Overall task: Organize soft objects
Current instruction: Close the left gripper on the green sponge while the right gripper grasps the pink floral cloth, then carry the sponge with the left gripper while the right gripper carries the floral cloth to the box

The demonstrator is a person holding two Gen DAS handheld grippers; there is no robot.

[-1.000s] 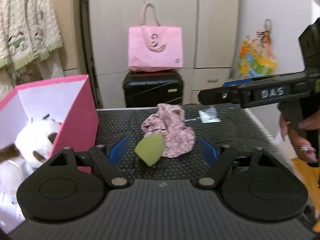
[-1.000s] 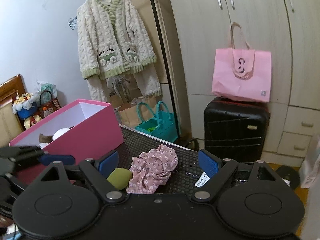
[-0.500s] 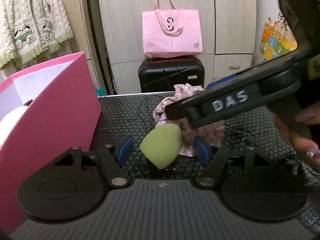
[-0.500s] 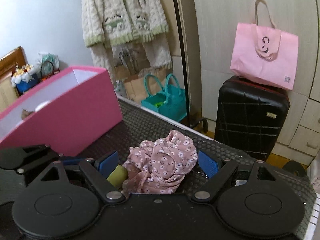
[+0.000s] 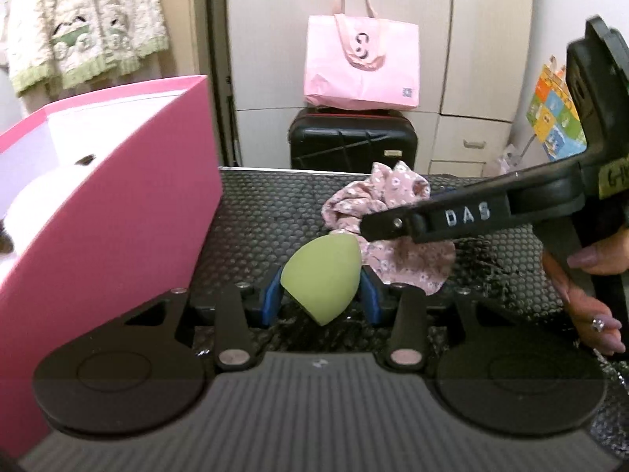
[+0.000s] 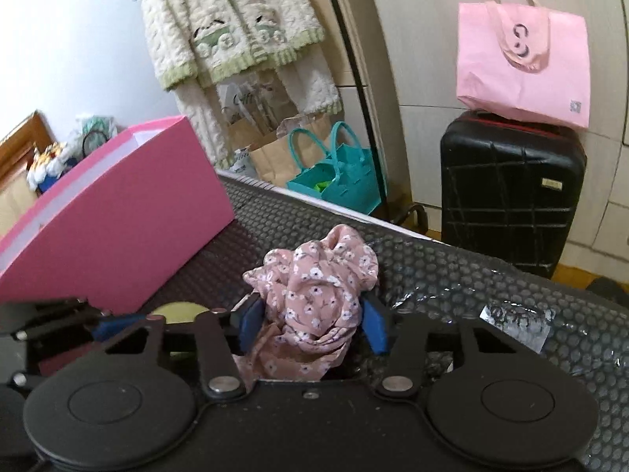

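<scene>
Black dimpled matting (image 5: 275, 212) covers the table, with a pink box (image 5: 118, 181) at its left side. Left gripper (image 5: 320, 295) pinches the green sponge (image 5: 320, 275) between both blue pads. Right gripper (image 6: 310, 322) clamps the floral scrunchie (image 6: 314, 295) (fabric bunched between pads), just beside the sponge.

The left gripper (image 5: 320, 295) now pinches the green sponge (image 5: 320, 275); the right gripper (image 6: 310, 322) now clamps the floral scrunchie (image 6: 314, 295) beside it.
</scene>
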